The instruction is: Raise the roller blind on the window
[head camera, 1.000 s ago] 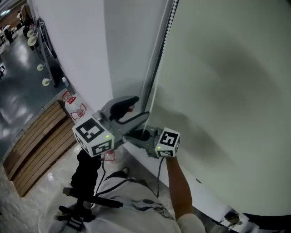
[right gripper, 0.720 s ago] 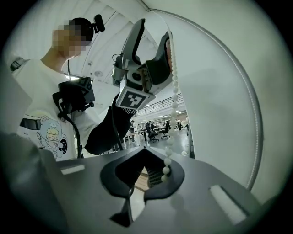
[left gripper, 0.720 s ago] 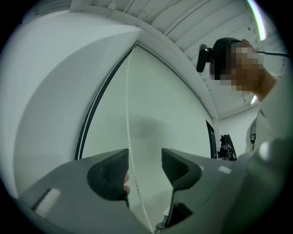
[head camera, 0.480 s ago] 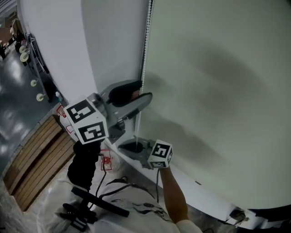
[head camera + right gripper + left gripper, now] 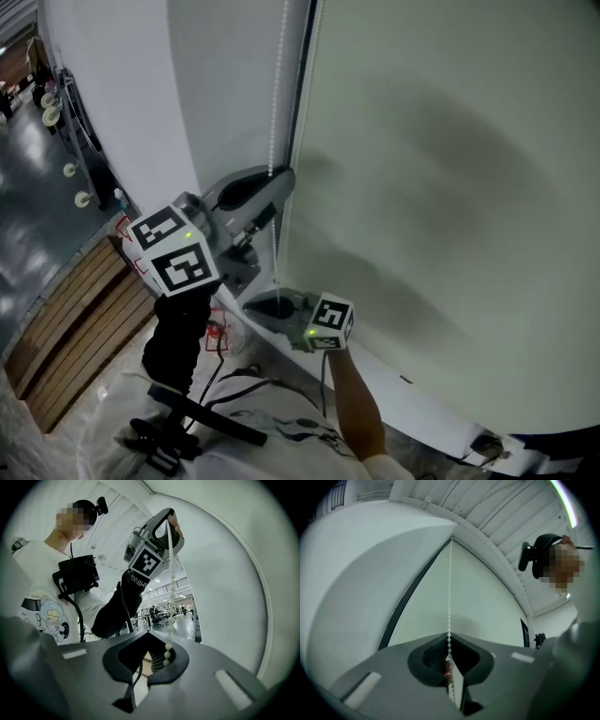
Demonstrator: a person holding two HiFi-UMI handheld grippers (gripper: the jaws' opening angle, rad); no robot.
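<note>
A pale roller blind point(image 5: 450, 187) fills the right of the head view. Its white bead chain point(image 5: 277, 94) hangs along the dark window frame point(image 5: 302, 84). My left gripper point(image 5: 279, 178) is the upper one, tilted upward; its jaws have just been closing with the chain between them and are now shut on it. In the left gripper view the bead chain point(image 5: 449, 592) runs down into the left gripper point(image 5: 449, 635). Below it, my right gripper point(image 5: 261, 306) points level and is shut on the same chain. The bead chain point(image 5: 172, 573) enters the right gripper point(image 5: 152, 634) from above.
A white curved wall point(image 5: 122, 94) stands left of the window. Wooden slats point(image 5: 75, 309) and a dark hall floor point(image 5: 28, 150) lie far below at the left. The blind's bottom rail point(image 5: 422, 422) runs along the lower right.
The left gripper has risen along the chain and gone from open to shut on it. The right gripper has stayed in place on the chain.
</note>
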